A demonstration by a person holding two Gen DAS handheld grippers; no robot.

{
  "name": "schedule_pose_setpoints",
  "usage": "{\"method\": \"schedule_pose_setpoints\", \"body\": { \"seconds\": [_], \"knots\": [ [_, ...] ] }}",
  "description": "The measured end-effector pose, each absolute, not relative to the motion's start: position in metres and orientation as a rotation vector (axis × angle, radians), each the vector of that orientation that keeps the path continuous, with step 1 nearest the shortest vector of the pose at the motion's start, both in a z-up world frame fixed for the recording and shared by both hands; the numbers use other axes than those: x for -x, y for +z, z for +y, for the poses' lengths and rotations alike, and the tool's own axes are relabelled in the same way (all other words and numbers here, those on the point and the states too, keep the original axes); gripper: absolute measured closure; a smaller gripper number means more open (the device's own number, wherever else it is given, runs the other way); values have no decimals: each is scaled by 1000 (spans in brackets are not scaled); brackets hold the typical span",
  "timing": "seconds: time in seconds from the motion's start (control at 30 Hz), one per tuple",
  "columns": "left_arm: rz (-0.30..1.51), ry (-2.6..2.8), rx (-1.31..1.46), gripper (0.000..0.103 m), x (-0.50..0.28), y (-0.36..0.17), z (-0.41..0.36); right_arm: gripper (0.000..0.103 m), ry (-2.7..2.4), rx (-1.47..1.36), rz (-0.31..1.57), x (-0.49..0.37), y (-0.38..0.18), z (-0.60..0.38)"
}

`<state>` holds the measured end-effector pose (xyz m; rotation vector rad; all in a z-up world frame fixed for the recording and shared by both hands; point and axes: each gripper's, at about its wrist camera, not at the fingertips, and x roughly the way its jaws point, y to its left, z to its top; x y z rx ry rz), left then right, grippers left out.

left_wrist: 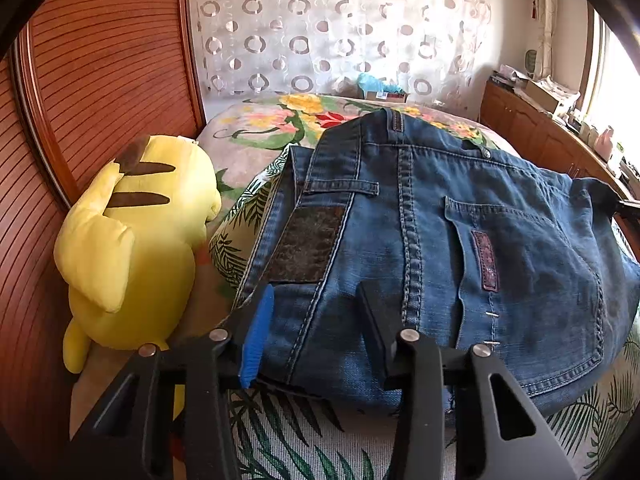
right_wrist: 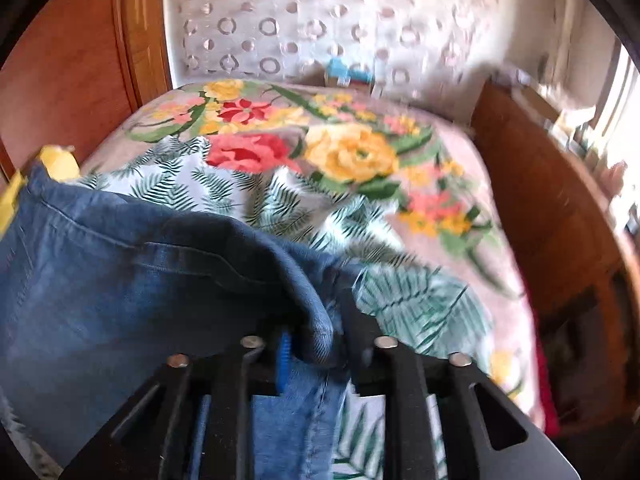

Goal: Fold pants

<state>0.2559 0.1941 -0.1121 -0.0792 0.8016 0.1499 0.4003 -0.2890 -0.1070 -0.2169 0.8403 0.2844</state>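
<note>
Blue denim pants [left_wrist: 440,216] lie on the bed, seat side up, with a dark leather patch and back pocket showing. My left gripper [left_wrist: 316,308] straddles the waistband edge, its fingers wide apart with denim between them. In the right wrist view the pants [right_wrist: 120,280] fill the lower left, and a bunched fold rises between the fingers of my right gripper [right_wrist: 316,328], which appear closed on it; that view is blurred. The right gripper also shows at the far right edge of the left wrist view [left_wrist: 628,210].
A yellow plush toy [left_wrist: 132,240] lies left of the pants against the wooden headboard [left_wrist: 80,80]. The bed has a flowered blanket [right_wrist: 360,152] and leaf-print sheet [right_wrist: 420,300]. A wooden cabinet [left_wrist: 532,128] with clutter stands on the right, below a window.
</note>
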Motion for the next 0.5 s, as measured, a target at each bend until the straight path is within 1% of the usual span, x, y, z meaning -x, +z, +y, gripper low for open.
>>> {"method": "schedule_pose_setpoints", "body": {
  "seconds": [0.03, 0.1, 0.13, 0.17, 0.2, 0.3, 0.5],
  "knots": [
    [803, 149, 74, 64, -257, -112, 194, 67, 280, 217, 830, -397, -108, -291],
    [805, 150, 63, 71, -258, -113, 194, 62, 271, 221, 829, -396, -105, -299],
    [808, 149, 61, 74, -258, -113, 194, 60, 268, 219, 827, -392, -105, -302],
    [811, 149, 60, 81, -258, -113, 194, 59, 268, 220, 823, -386, -103, -304],
    [814, 148, 53, 85, -258, -113, 193, 59, 268, 224, 820, -383, -101, -303],
    [801, 152, 25, 91, -254, -110, 189, 58, 278, 219, 815, -359, -100, -308],
    [784, 154, 9, 94, -243, -99, 188, 57, 288, 184, 835, -323, -102, -325]
  ]
}}
